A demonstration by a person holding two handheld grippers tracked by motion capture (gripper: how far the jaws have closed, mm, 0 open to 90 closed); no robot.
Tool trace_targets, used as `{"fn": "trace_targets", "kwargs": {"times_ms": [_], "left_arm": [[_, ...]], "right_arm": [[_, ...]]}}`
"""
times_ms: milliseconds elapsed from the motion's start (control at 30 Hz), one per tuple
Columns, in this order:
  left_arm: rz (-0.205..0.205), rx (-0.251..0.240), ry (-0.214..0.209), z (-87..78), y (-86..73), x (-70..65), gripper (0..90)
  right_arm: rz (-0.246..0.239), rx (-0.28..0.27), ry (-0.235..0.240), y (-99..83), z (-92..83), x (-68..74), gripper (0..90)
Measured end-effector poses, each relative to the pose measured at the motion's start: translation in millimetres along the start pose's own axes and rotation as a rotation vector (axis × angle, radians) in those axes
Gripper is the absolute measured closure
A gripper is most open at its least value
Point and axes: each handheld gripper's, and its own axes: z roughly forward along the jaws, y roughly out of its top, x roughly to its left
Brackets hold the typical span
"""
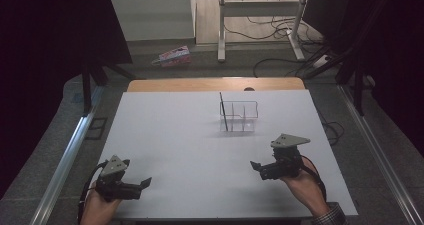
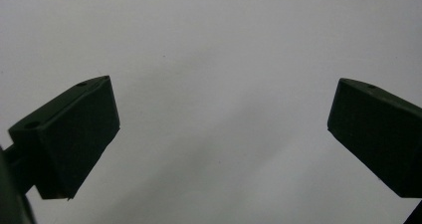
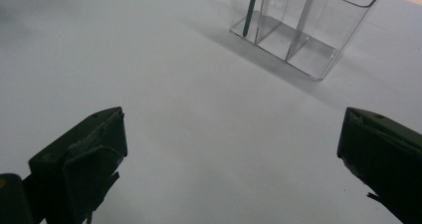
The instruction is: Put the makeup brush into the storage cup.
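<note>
1. Nearest the high view's camera are the person's two hands at the near edge of the white counter [image 1: 175, 135]. The left hand [image 1: 97, 207] holds the left tongs [image 1: 145, 183] low over the near-left corner, jaws pointing right across the counter and spread apart, with nothing between them. A grey three-cornered plate sits on top and a black cable trails back beside the hand.
2. Same view, right side: the right hand [image 1: 302, 185], with a checked cuff at the wrist, holds the right tongs [image 1: 256, 166] above the near-right part of the counter, jaws pointing left, parted and empty.
3. Farther back, right of centre, stands a clear plastic organizer [image 1: 240, 116], a low rectangular box split by clear dividers into compartments. A thin dark stick [image 1: 223, 111] leans in its left end compartment and rises above the rim. The organizer is well apart from both tongs. On the floor beyond the counter lies a pink-and-white packet [image 1: 175, 56]; its print is too small to read.
4. Left gripper view: the left tongs [image 2: 224, 122] show two black jaws set wide, with bare white counter between them.
5. Right gripper view: the right tongs [image 3: 231, 144] are likewise wide open and hold nothing. Ahead stands the clear plastic organizer [image 3: 308, 30], with the thin dark stick [image 3: 250, 10] resting in its end compartment. No label shows on it.
</note>
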Motion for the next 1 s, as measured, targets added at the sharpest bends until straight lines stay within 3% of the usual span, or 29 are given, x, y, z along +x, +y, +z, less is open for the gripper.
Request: {"fn": "trace_targets", "kwargs": {"times_ms": [1000], "left_arm": [[0.000,0.005,0.001,0.1,0.2,-0.4,0.4]], "right_arm": [[-0.001,0.015,-0.052,-24.5,-20.8,-1.2,0.0]]}}
